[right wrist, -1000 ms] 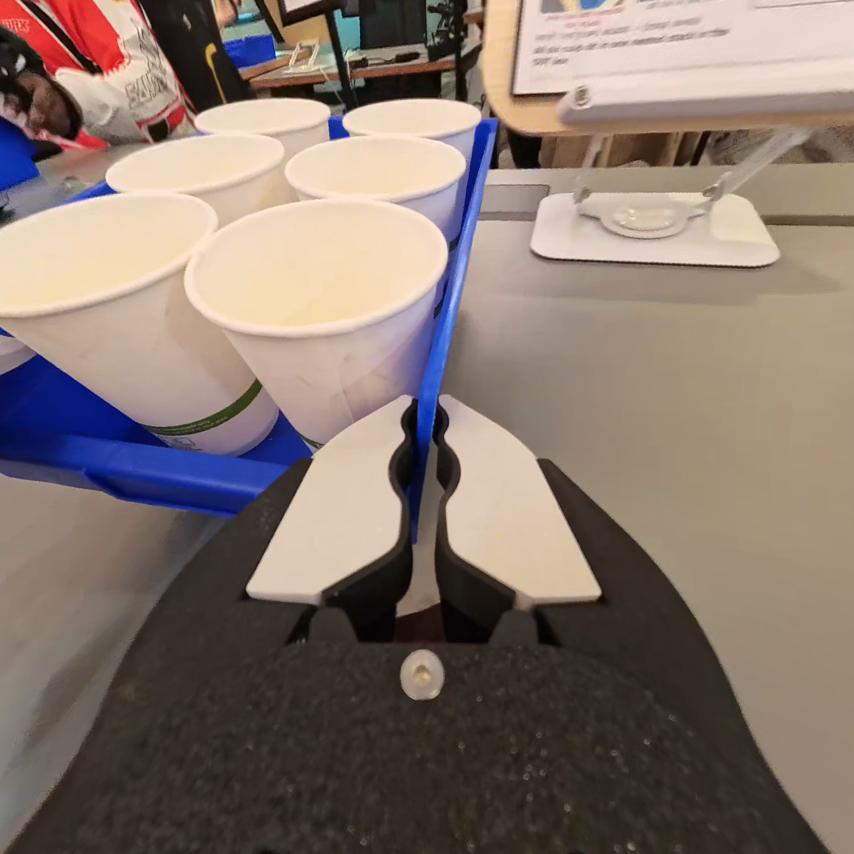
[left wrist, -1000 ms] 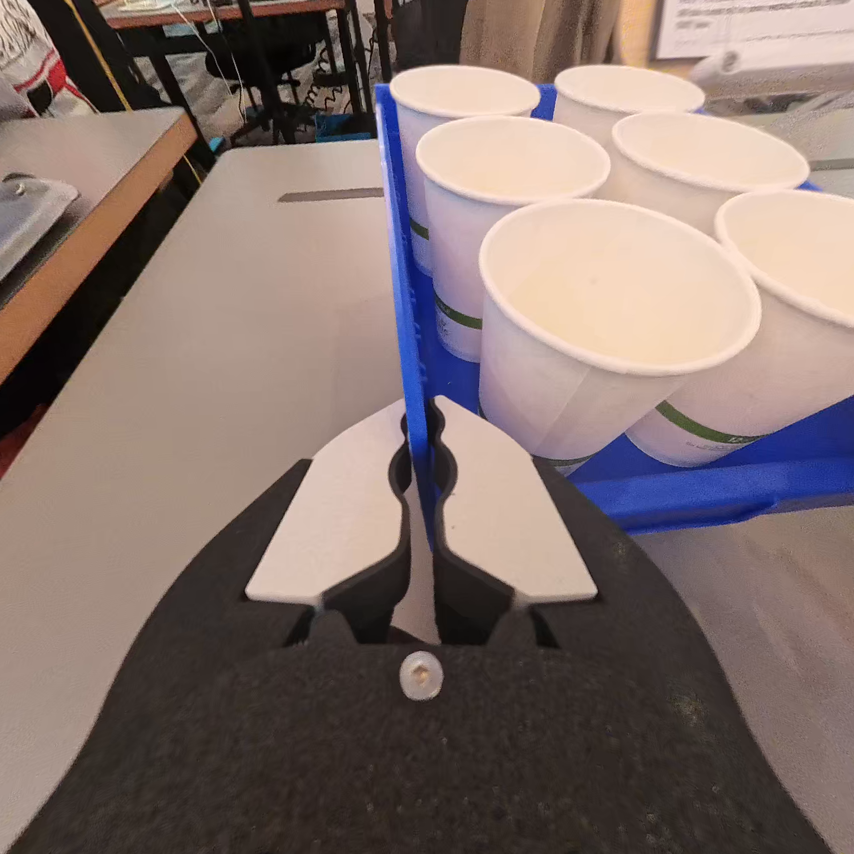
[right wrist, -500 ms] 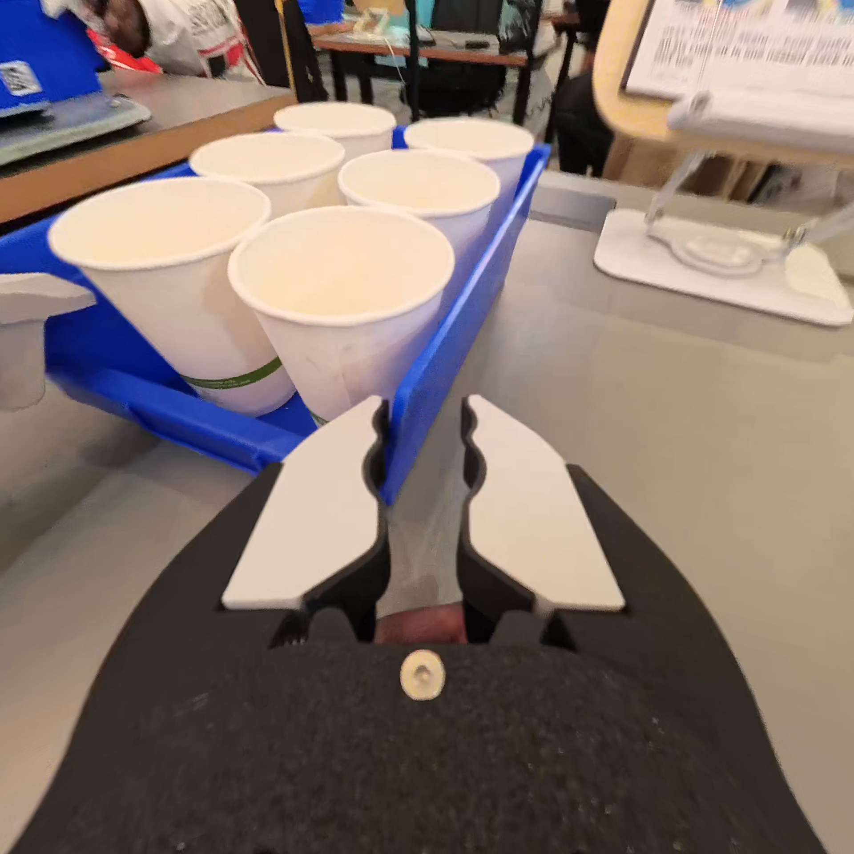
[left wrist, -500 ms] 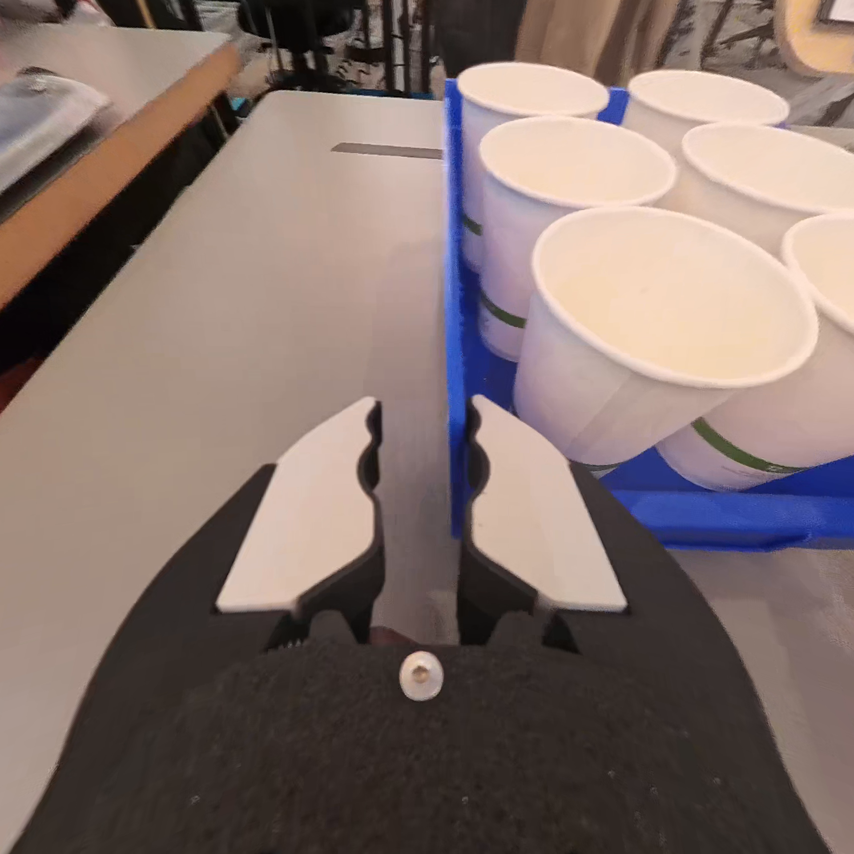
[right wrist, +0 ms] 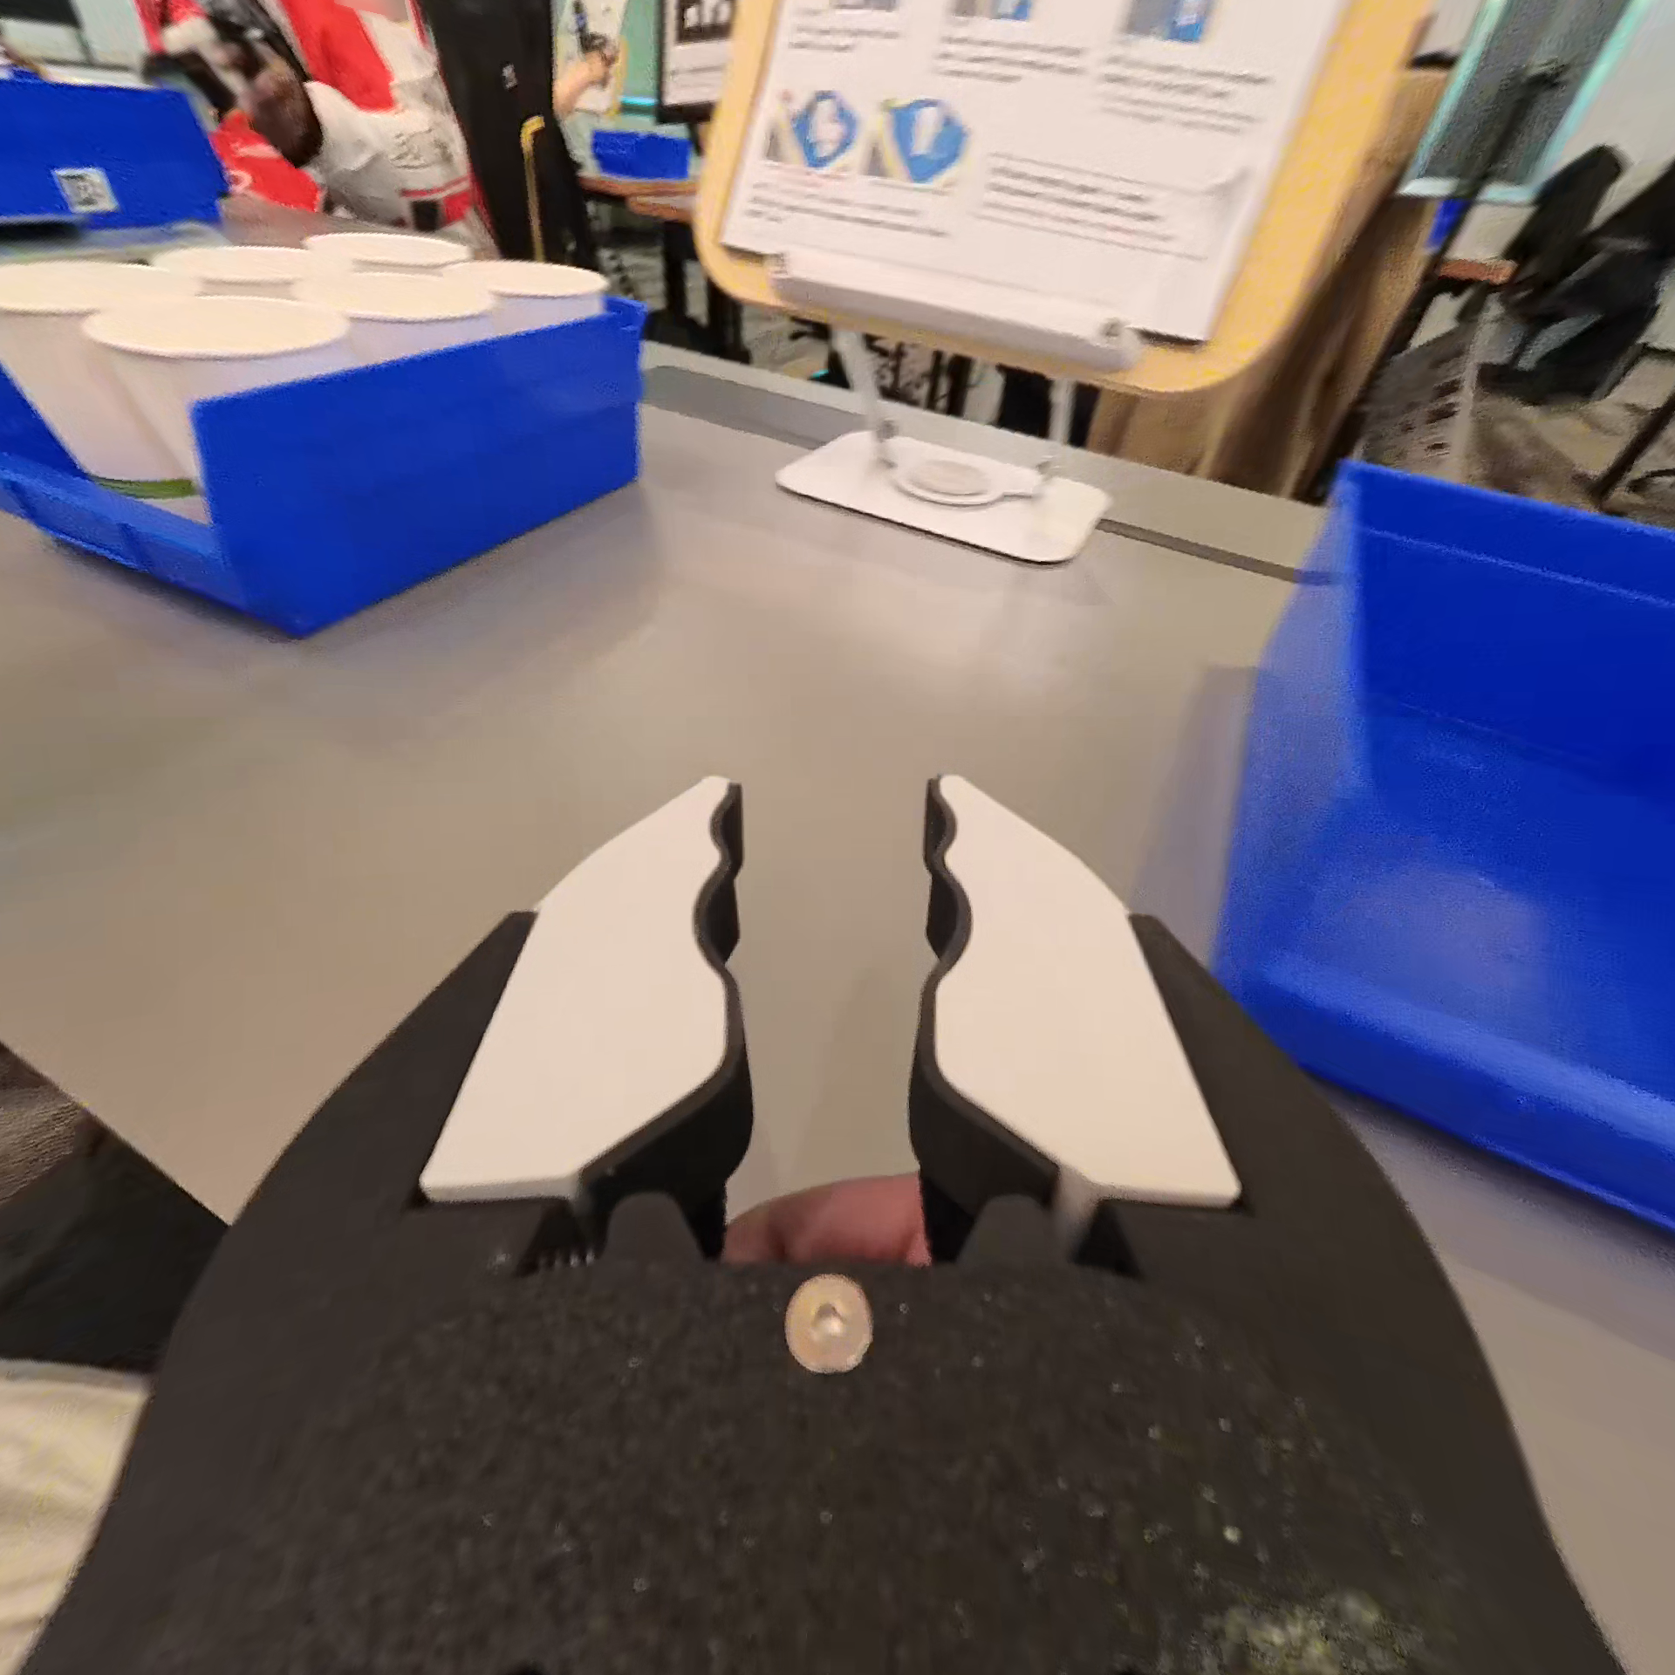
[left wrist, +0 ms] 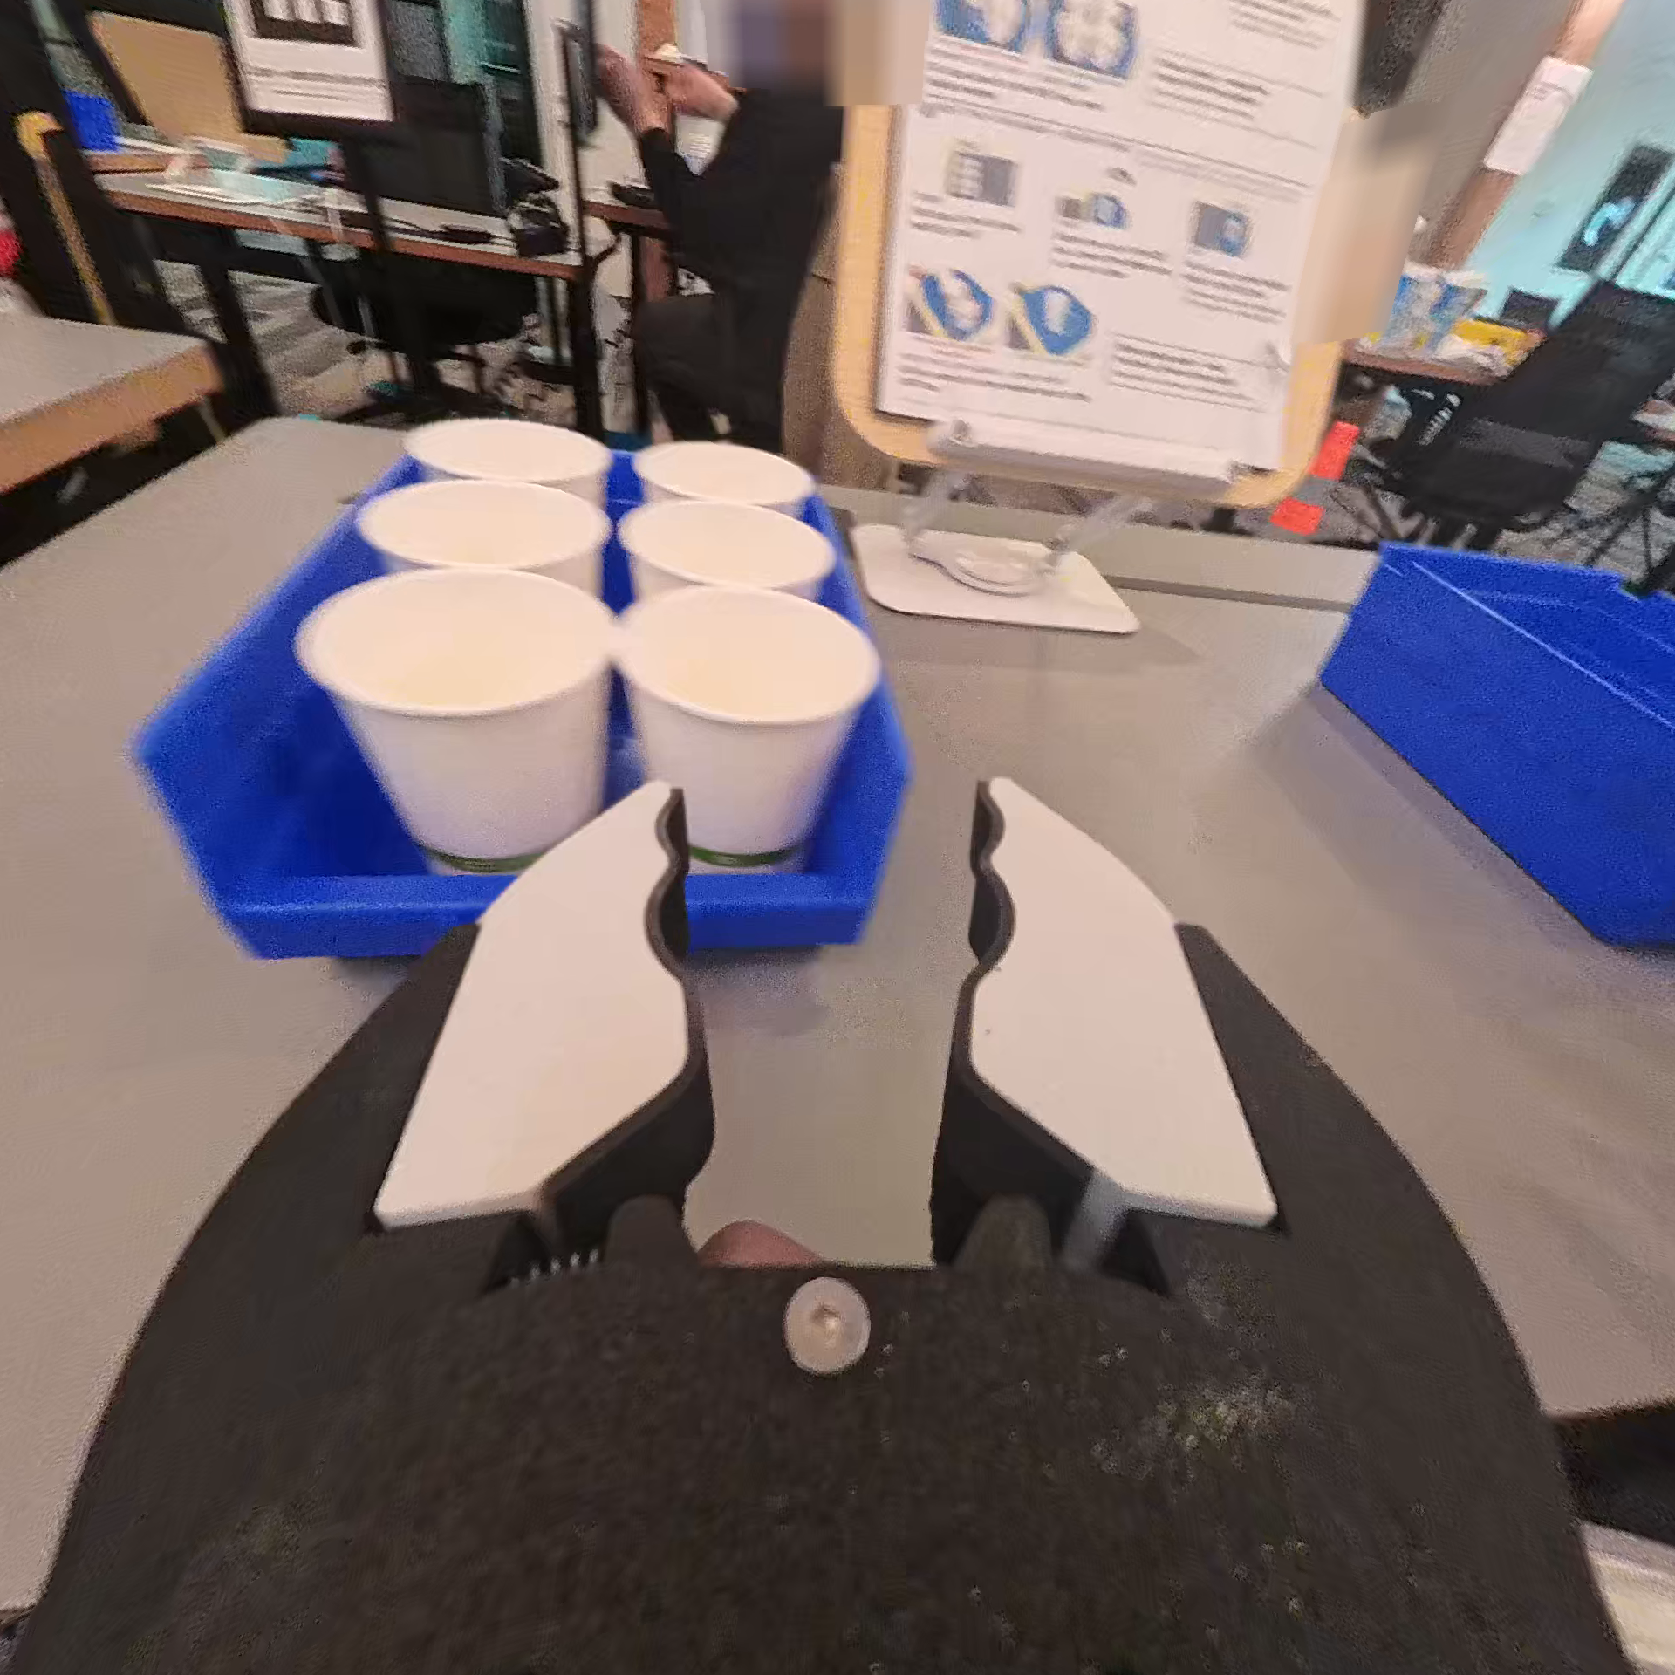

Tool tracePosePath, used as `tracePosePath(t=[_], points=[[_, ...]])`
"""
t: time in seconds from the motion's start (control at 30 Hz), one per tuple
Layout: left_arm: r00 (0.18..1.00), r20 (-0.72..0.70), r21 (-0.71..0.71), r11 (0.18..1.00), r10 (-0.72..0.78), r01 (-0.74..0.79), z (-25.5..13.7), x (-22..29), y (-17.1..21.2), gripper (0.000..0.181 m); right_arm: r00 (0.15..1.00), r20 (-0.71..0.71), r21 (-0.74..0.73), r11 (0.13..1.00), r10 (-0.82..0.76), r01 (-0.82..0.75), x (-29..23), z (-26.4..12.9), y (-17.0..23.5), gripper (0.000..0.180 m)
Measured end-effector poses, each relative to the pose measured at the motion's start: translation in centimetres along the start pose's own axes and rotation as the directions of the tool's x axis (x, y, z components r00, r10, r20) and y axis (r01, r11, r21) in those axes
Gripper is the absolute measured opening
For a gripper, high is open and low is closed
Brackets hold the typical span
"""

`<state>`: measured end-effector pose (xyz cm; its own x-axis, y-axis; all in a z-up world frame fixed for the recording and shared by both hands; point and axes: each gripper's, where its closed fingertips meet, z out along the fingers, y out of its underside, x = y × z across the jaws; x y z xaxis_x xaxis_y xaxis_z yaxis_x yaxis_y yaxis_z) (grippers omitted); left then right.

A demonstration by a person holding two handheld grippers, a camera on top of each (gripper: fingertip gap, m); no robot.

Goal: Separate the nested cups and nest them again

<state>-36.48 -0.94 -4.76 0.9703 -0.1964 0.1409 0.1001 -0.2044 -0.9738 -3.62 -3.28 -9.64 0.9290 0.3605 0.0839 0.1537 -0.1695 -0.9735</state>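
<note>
Clumsily entered, the wide-spread left gripper [left wrist: 823, 798] or narrower, empty right gripper [right wrist: 834, 798] could topple white paper cups [left wrist: 462, 698] upper-left in the blue plastic bin [left wrist: 272, 816].

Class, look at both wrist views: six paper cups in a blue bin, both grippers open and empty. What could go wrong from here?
1. The paper cups stand rim to rim in the blue bin, so a finger of the left gripper reaching for one may well knock its neighbour.
2. Thin paper walls could crush under a hard squeeze.
3. A second blue bin sits close beside the right gripper; a sideways swing might strike it.
</note>
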Motion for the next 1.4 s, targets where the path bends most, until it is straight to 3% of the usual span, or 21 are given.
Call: tracePosePath(t=[0.13,0.3,0.9,1.03,1.1,1.17,1.23,1.3,1.37,1.4], points=[[0.996,-0.044,-0.017,0.997,0.073,-0.073,1.0,6.2,3.2,0.060,0.997,-0.075,0.020,0.999,0.027,-0.026,4.5,-3.2,2.0,0.037],[0.985,-0.051,-0.015,0.987,0.162,-0.163,1.5,8.6,6.5,0.061,0.994,-0.109,0.026,0.999,0.023,-0.020,6.3,-3.9,2.5,0.038],[0.988,-0.096,-0.096,0.986,0.124,-0.133,2.4,7.7,9.0,0.063,0.986,-0.080,0.035,0.989,0.145,-0.143,6.4,-3.7,2.8,0.036],[0.989,-0.137,-0.145,0.986,0.063,-0.083,2.6,8.1,9.7,0.076,0.978,-0.004,0.006,0.978,0.209,-0.209,5.5,-3.8,2.4,0.032],[0.985,-0.173,-0.164,0.986,0.015,-0.044,2.6,8.6,9.8,0.081,0.980,-0.036,0.012,0.980,0.198,-0.198,6.0,-4.1,2.1,0.029],[0.991,-0.134,-0.152,0.988,0.019,-0.040,2.8,8.3,9.5,0.071,0.976,-0.067,0.007,0.979,0.205,-0.205,6.5,-4.4,1.9,0.022],[0.998,-0.020,-0.115,0.992,0.053,-0.055,3.0,7.0,8.6,0.049,0.970,-0.115,-0.005,0.976,0.215,-0.217,7.3,-4.6,1.9,0.003],[0.997,0.040,-0.069,0.995,0.073,-0.070,3.0,6.5,7.7,0.041,0.974,-0.141,-0.013,0.984,0.175,-0.178,7.6,-4.6,1.7,0.000],[0.992,0.107,-0.051,0.996,0.071,-0.066,3.0,5.9,7.3,0.004,0.969,-0.135,-0.006,0.978,0.207,-0.210,7.8,-4.4,1.6,0.000],[0.989,0.130,-0.049,0.997,0.070,-0.065,3.0,5.8,7.2,0.000,0.965,-0.093,-0.036,0.968,0.244,-0.248,7.5,-4.1,1.9,0.000]])
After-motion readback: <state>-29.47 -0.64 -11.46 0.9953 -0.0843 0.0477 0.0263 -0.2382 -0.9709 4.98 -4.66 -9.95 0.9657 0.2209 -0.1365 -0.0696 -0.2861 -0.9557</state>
